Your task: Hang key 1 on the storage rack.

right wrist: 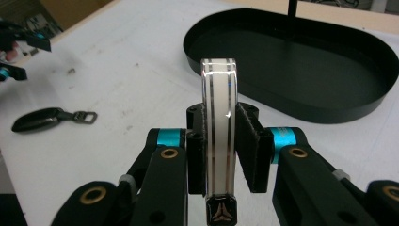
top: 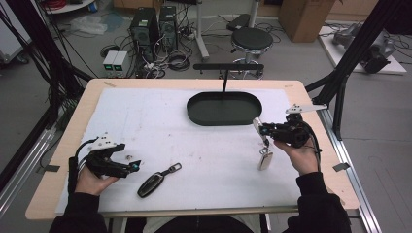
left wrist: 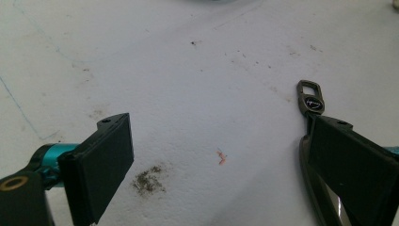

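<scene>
Right gripper fingers clamped on slim white chrome-striped key fob.
Left gripper fingers spread wide, beside dark oval key fob; black oval tray just beyond.

A round black stool and 2 computer towers (amid tangled cables) stand beyond the table.
</scene>
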